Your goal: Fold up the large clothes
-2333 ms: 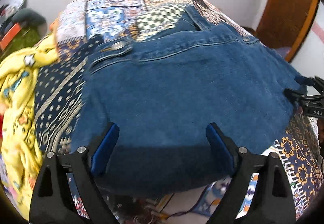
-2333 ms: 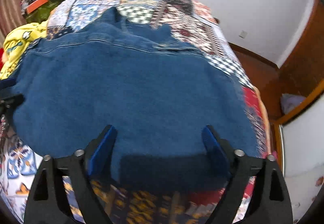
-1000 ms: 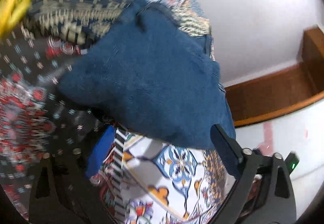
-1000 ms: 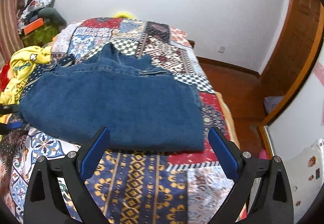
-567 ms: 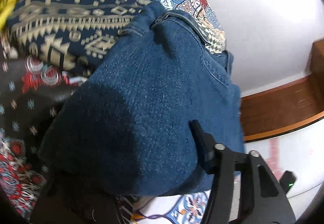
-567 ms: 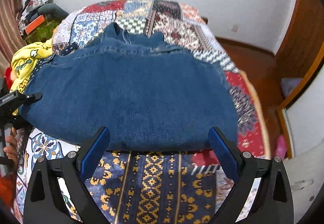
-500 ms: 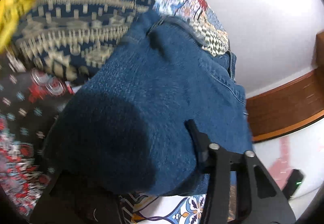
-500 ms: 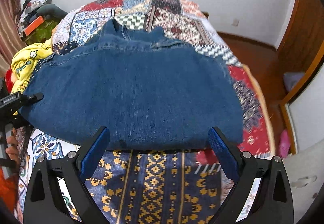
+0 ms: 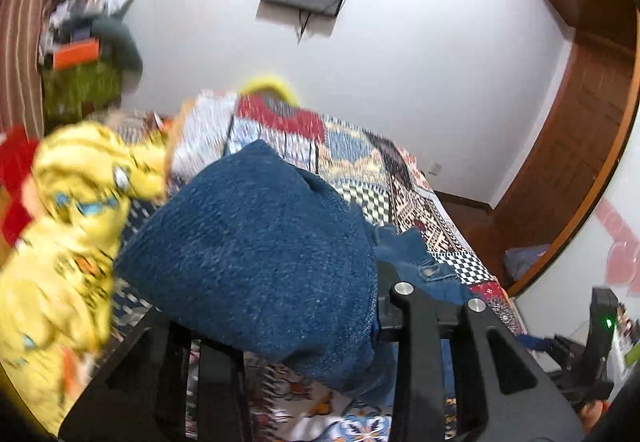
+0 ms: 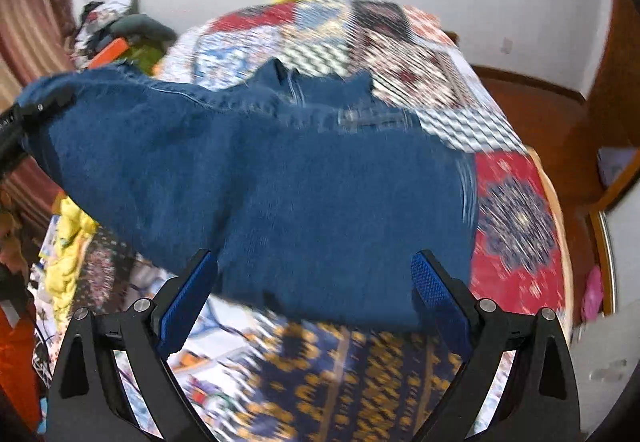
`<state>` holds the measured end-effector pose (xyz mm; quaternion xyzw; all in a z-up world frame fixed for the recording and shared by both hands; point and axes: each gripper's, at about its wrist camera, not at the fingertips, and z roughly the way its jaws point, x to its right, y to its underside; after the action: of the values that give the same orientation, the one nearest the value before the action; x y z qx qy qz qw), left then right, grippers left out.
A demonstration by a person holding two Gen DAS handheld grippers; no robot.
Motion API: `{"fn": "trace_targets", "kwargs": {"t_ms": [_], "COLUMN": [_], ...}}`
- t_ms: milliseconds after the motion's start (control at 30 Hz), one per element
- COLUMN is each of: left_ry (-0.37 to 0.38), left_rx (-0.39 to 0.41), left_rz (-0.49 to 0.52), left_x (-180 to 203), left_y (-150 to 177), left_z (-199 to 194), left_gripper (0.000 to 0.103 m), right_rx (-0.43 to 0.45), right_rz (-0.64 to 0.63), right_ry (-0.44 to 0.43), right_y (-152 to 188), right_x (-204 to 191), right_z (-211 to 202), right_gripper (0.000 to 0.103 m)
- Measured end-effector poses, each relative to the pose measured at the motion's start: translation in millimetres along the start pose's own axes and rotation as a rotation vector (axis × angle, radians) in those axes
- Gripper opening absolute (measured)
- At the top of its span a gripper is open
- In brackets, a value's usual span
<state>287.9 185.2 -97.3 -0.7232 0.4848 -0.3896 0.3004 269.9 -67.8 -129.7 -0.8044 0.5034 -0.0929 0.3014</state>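
Denim corner in the left gripper's clamp, right gripper standing off with its fingers spread.

Blue denim garment [image 10: 280, 178], a heavy jacket by its collar, lies folded on the patchwork-patterned bedspread [image 10: 516, 218], and its left end rides up off the bed where the left gripper [image 9: 280, 322] is clenched on a thick bunch of it. The right gripper [image 10: 314, 294] hovers released at the near hem, gripping nothing. To do this fold well, the lifted end probably wants carrying across in one flat sweep, kept taut and low (thick denim tends to buckle if it sags), while the right gripper pins or catches the near edge so the layers underneath do not drag. Keep clear of the crumpled yellow printed cloth [image 9: 76, 202] just beside the left end.
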Motion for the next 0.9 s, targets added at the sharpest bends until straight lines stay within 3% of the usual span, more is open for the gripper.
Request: {"fn": "trace_targets", "kwargs": {"t_ms": [167,367,467,533,633,800,867,900], "left_ry": [-0.050,-0.076,-0.073,-0.088,-0.033,0.048,0.074,0.107], "left_rx": [-0.014,-0.105,-0.129,-0.128,-0.105,-0.086,-0.100,-0.116], "left_rz": [0.064,0.017,0.065,0.140,0.193,0.325,0.387,0.401], "left_x": [-12,-36,-29,-9,25,105,146,164], "left_y": [10,28,34,34,25,20,26,30], "left_z": [-9,11,14,18,18,35,51,59], "left_gripper": [0.034,0.034,0.034,0.034,0.033,0.032,0.032,0.032], "right_rx": [-0.014,-0.148,-0.204,-0.189,-0.175,-0.071,-0.014,0.001], "right_rz": [-0.091,-0.198,-0.233,-0.216,-0.202,-0.140,-0.064,-0.032], "right_ry": [-0.037,-0.071,-0.066,-0.075,-0.077,0.064,0.159,0.166], "right_y": [-16,-17,-7,-6,-5,4,13,19], "right_x": [-47,-95,-98,-93,-79,-26,7,21], "right_z": [30,95,118,117,104,56,28,16], "right_gripper": [0.097,0.097,0.097,0.097,0.097,0.097,0.097,0.097]}}
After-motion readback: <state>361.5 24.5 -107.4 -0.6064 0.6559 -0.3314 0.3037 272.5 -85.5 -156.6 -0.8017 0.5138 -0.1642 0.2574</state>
